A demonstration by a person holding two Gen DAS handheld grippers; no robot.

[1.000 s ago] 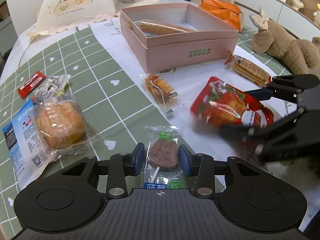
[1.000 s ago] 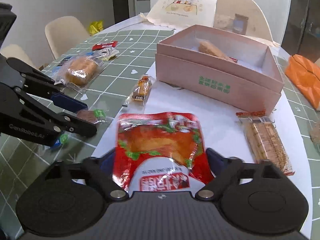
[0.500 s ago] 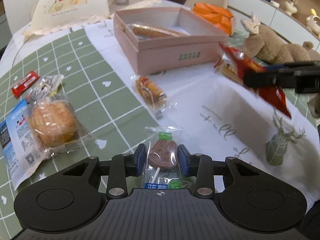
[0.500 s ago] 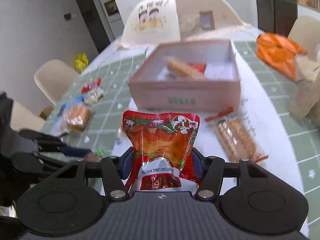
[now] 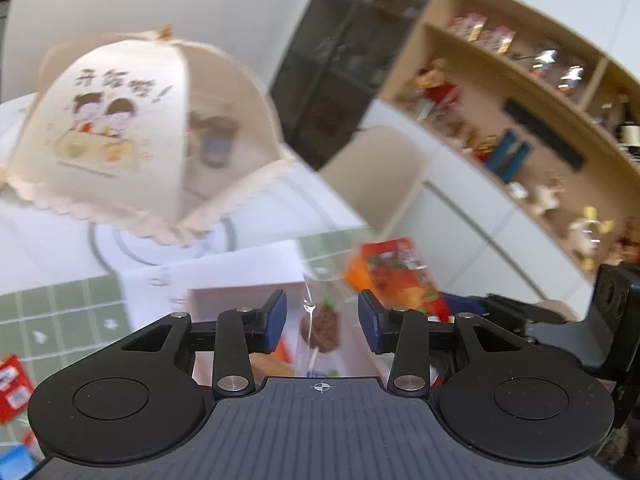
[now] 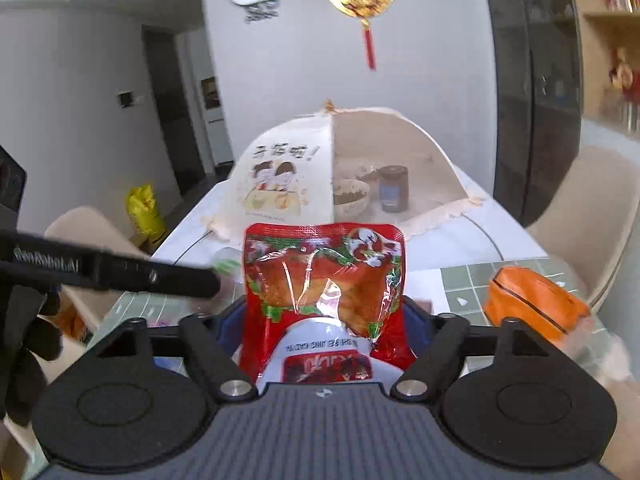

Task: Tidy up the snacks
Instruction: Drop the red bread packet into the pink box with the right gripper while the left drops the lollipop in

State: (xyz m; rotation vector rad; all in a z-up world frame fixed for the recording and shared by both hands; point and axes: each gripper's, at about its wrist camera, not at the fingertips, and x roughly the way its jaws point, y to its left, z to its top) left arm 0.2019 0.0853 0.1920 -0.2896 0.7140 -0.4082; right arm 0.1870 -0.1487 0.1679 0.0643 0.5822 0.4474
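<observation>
My left gripper (image 5: 322, 322) hangs over the pale pink box (image 5: 240, 300), and its jaws are opening. The clear-wrapped brown lollipop (image 5: 320, 324) stands loose between the blue pads with a gap on each side. In the right wrist view my right gripper (image 6: 326, 320) has its jaws opening too. The red chicken pouch (image 6: 324, 280) stands upright between them, flat at full width, and the pads do not squeeze it. From the left wrist view, the pouch (image 5: 400, 276) and right gripper (image 5: 460, 304) sit just right of my left one. The left gripper (image 6: 208, 280) crosses in from the left.
A cream mesh food cover (image 6: 332, 168) stands on the table's far side, over a bowl and a jar. An orange bag (image 6: 536, 300) lies to the right. A small red packet (image 5: 12, 384) lies at the left on the green checked cloth. Beige chairs (image 5: 380, 176) ring the table.
Both grippers have risen off the table and swung over towards the pink box. The left jaws have parted from the lollipop. The right jaws, shut on the pouch half a second ago, now stand wider.
</observation>
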